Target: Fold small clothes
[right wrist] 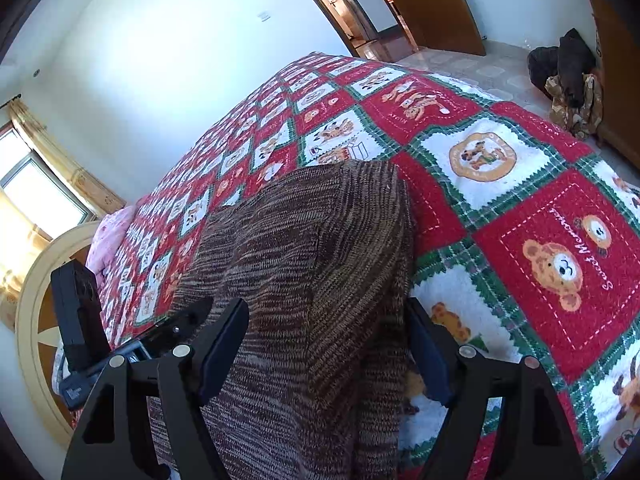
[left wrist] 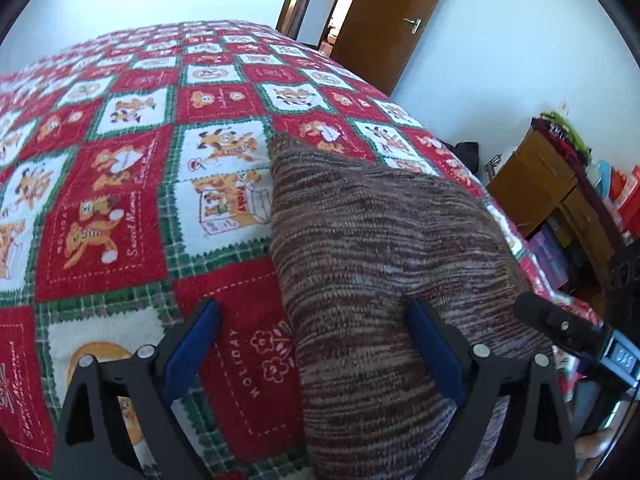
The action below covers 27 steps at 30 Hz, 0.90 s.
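Note:
A brown striped knitted garment (left wrist: 380, 248) lies folded on a red, white and green patchwork blanket (left wrist: 120, 184). My left gripper (left wrist: 316, 320) is open over the garment's left edge, its right finger above the knit and its left finger over the blanket. In the right wrist view the same garment (right wrist: 312, 272) lies on the blanket (right wrist: 540, 248), and my right gripper (right wrist: 328, 320) is open with its fingers on either side of the garment's right part. The other gripper's body (right wrist: 80, 320) shows at the left. Neither gripper holds anything.
The bed's right edge drops to a wooden cabinet (left wrist: 540, 184) with books and boxes. A brown door (left wrist: 392, 16) stands open behind. Dark clothes (right wrist: 568, 76) lie on the floor past the bed. A window with curtains (right wrist: 36, 184) is at the left.

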### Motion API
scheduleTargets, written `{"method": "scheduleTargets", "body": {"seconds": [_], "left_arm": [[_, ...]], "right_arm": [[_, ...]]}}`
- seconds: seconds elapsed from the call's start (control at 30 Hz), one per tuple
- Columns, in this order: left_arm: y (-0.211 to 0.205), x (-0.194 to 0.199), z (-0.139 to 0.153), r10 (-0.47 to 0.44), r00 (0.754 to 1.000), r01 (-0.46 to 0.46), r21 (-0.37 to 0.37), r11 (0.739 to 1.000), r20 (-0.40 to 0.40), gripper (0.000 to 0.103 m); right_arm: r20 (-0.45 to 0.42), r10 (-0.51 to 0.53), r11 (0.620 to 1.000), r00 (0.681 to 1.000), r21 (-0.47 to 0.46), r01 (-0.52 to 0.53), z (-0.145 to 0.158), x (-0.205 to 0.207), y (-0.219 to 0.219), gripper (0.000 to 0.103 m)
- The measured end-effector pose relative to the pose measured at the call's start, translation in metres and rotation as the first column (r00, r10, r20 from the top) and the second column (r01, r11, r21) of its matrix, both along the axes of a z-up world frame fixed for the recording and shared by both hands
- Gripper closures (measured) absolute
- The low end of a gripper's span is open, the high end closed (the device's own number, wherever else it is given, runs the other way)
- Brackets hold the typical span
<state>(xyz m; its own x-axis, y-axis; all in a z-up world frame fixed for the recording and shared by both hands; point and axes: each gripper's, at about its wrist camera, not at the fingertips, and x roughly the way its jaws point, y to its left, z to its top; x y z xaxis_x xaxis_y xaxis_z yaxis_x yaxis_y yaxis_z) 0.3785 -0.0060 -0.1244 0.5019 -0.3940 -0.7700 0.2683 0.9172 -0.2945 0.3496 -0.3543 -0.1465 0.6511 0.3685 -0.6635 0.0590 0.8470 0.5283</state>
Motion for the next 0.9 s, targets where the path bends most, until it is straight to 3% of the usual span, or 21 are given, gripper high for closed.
{"method": "scheduleTargets", "body": {"seconds": [0.27, 0.47, 0.57, 0.6, 0.63, 0.73, 0.9], "left_arm": [[-0.001, -0.005, 0.000, -0.004, 1.000, 0.004, 0.028, 1.000, 0.027, 0.013], [0.000, -0.004, 0.000, -0.007, 1.000, 0.007, 0.005, 1.000, 0.024, 0.014], [0.000, -0.006, 0.001, -0.034, 0.999, 0.035, -0.029, 0.999, 0.031, 0.030], [-0.001, -0.008, 0.001, -0.051, 0.998, 0.052, -0.040, 0.998, 0.032, 0.042], [-0.004, -0.010, 0.002, -0.069, 0.997, 0.071, -0.042, 0.997, 0.036, 0.048], [-0.008, -0.011, 0.003, -0.067, 0.997, 0.068, -0.022, 0.997, 0.046, 0.049], [-0.006, -0.010, 0.002, -0.063, 0.997, 0.065, -0.044, 0.997, 0.038, 0.051]], "right_arm": [[-0.023, 0.029, 0.986, 0.999, -0.165, -0.032, 0.002, 0.005, 0.021, 0.029], [-0.019, 0.015, 0.991, 1.000, -0.132, -0.017, -0.002, 0.010, 0.017, 0.028], [-0.012, 0.012, 0.992, 1.000, -0.126, -0.013, -0.002, 0.010, 0.017, 0.028], [-0.012, 0.012, 0.991, 1.000, -0.130, -0.014, -0.002, 0.010, 0.018, 0.029], [-0.014, 0.013, 0.990, 1.000, -0.141, -0.015, -0.002, 0.010, 0.019, 0.032], [-0.022, 0.030, 0.981, 0.999, -0.191, -0.034, -0.002, 0.013, 0.028, 0.043], [-0.010, 0.057, 0.982, 0.998, -0.182, -0.058, -0.002, 0.013, 0.030, 0.061]]}}
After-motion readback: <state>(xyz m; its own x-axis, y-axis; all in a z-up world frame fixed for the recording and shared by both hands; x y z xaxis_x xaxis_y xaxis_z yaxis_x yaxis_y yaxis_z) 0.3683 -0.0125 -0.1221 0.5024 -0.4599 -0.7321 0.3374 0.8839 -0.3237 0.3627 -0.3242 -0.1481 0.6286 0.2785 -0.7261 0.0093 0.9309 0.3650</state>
